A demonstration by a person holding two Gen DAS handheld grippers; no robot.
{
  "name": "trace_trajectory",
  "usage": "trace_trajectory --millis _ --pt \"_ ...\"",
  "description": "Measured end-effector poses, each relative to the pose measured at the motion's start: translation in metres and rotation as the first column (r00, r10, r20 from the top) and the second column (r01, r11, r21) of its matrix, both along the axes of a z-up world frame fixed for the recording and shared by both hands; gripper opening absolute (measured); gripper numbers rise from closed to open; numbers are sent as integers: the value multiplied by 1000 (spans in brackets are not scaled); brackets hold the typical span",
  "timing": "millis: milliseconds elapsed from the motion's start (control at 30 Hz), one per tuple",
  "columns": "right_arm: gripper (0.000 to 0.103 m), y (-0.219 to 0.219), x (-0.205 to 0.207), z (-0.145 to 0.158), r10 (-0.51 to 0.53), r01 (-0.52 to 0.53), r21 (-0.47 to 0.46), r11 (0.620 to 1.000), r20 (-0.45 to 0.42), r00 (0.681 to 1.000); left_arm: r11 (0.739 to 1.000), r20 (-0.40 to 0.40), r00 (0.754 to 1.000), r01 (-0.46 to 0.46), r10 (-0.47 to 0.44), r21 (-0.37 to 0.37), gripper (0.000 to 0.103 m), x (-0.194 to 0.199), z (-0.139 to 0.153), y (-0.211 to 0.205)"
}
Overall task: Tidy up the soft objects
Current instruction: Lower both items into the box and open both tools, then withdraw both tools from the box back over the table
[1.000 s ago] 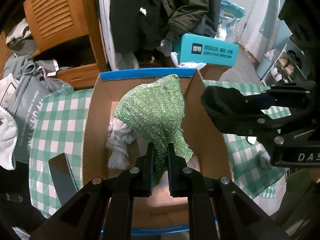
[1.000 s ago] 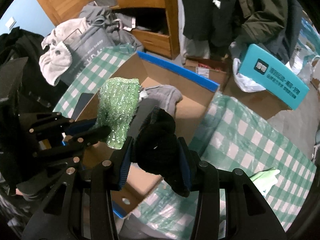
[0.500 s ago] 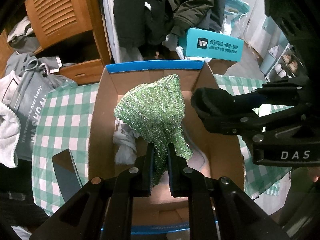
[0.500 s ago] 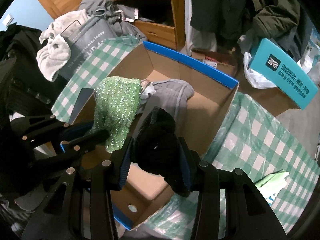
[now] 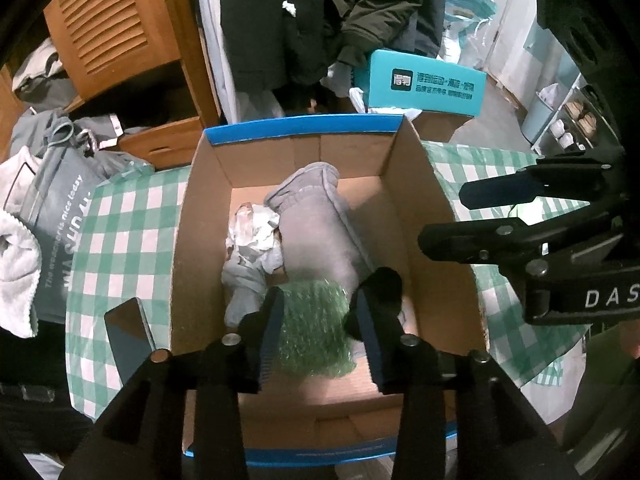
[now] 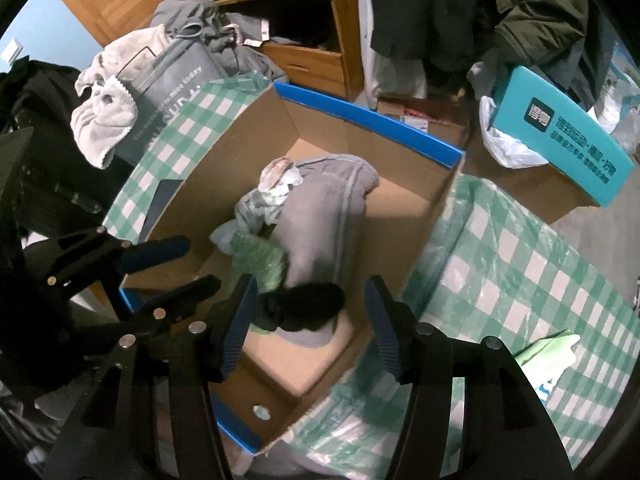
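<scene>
An open cardboard box with a blue rim (image 5: 304, 126) (image 6: 360, 112) holds a grey garment (image 5: 320, 232) (image 6: 324, 216) and a crumpled white cloth (image 5: 252, 232). My left gripper (image 5: 320, 336) hangs over the box's near end with its jaws opening. The sparkly green cloth (image 5: 312, 328) (image 6: 256, 260) shows blurred between its fingers, loose and down in the box. My right gripper (image 6: 312, 320) is also opening above the box. The black soft item (image 6: 308, 304) (image 5: 384, 280) lies free below it on the grey garment. Each gripper shows in the other's view, the right gripper (image 5: 520, 216) and the left gripper (image 6: 180, 264).
The box sits on a green checked tablecloth (image 5: 120, 240). A dark flat device (image 5: 128, 328) lies left of the box. A light green item (image 6: 548, 352) lies on the cloth to the right. Behind are a teal carton (image 5: 424, 84), a grey bag (image 6: 176, 92), a white towel (image 6: 104, 116), a wooden cabinet and hanging coats.
Both grippers opened. The green cloth dropped out of the left gripper into the box, and the black item fell from the right gripper onto the grey garment.
</scene>
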State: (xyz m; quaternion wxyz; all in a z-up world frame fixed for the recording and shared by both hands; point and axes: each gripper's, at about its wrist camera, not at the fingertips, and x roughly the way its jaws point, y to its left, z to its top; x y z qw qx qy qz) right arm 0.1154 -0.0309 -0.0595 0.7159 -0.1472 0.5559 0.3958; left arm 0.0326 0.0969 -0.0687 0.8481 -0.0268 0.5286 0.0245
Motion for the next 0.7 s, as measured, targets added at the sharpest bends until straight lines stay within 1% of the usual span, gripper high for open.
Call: trace_trajectory --millis 67,133,367,433,533,700 --pt "58 -6 3 -1 -15 15 2 1000 -10 1000 1000 -1 1000 10 -10 -4 43 1 0 -3" --pt "58 -10 4 -2 -25 25 -1 1000 -12 1000 1000 -1 1000 18 -18 -15 47 2 1 -6" --pt "58 -30 8 -4 -54 54 -4 999 -17 998 999 -8 999 39 -40 -19 51 6 0 -18" --pt "58 -35 9 -3 -56 56 -2 998 -15 998 999 -10 999 47 -47 -17 54 7 0 -22" --pt "63 -41 10 -1 -63 63 -3 998 -4 998 998 -13 998 65 -65 -13 55 10 0 -31" --pt "64 -54 12 0 -80 80 -1 997 2 997 995 -25 995 94 -95 -14 56 13 -2 -46"
